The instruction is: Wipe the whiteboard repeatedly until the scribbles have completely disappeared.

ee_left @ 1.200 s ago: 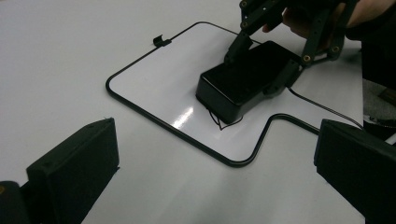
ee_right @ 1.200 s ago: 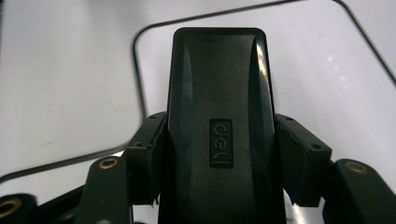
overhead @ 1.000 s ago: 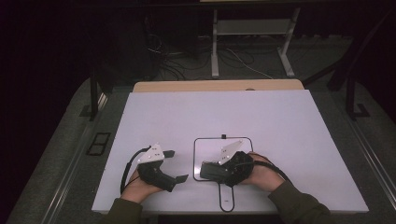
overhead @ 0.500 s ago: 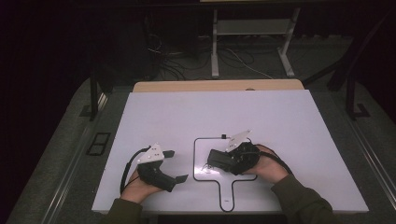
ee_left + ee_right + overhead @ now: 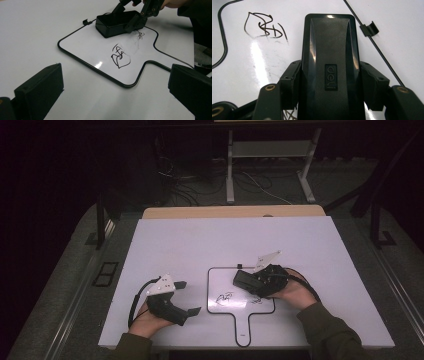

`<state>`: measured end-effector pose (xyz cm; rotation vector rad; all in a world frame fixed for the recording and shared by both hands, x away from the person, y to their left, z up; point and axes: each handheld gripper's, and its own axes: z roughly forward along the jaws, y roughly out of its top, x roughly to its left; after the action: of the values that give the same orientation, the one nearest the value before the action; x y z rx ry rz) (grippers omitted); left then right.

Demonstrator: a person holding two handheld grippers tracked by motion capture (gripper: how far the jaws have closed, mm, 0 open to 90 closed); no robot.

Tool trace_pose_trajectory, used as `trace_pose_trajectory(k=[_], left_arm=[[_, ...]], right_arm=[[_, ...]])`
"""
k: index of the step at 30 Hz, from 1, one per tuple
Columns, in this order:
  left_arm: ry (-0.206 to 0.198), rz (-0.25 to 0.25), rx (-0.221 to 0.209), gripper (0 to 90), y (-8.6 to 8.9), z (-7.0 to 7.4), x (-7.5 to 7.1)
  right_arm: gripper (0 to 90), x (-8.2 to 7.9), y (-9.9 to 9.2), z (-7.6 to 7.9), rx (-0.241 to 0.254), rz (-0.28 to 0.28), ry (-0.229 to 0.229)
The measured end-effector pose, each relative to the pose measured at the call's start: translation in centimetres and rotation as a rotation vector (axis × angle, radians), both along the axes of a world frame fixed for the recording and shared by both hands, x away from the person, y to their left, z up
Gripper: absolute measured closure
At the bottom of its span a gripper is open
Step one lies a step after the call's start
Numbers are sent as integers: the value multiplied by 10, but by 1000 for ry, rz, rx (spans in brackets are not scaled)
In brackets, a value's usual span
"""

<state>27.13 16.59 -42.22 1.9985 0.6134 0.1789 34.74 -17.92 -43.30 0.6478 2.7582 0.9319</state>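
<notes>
**Right gripper clamped on eraser over whiteboard, left idle and open**

Right gripper [image 5: 250, 281] grips a black block eraser [image 5: 329, 67] across its sides; both jaws press flat against it in the right gripper view. Eraser sits on the small paddle-shaped whiteboard [image 5: 218, 282], upper right area of the board, pointing toward the person's left in the high view. Embossed logo visible on eraser top.

Whiteboard lies flat on the white table [image 5: 200, 240], handle toward the person. Black scribble [image 5: 120, 55] at board centre, just beside the eraser's end but not touching it. Faint smeared marks between scribble and eraser. A second, smaller scribble [image 5: 139, 33] sits right by the right gripper's jaws. Small black clip [image 5: 369, 28] on the board's edge, near the eraser.

Left gripper [image 5: 187, 297] rests on the table left of the board, held in the left hand [image 5: 145, 322], jaws spread wide, nothing between them. Well apart from the board's edge.
</notes>
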Motion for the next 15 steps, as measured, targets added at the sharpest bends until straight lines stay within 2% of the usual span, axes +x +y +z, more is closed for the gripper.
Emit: trace_pose_trajectory(k=[6, 8, 14, 15], left_arm=[[0, 1, 0, 0, 0, 0, 0], [1, 0, 1, 0, 0, 0, 0], [1, 1, -1, 0, 0, 0, 0], [1, 1, -1, 0, 0, 0, 0]], right_arm=[[388, -8, 12, 1, -7, 41, 0], [388, -13, 20, 1, -21, 83, -17], [388, -26, 34, 2, -18, 137, -4], [388, -28, 35, 1, -25, 158, -20]])
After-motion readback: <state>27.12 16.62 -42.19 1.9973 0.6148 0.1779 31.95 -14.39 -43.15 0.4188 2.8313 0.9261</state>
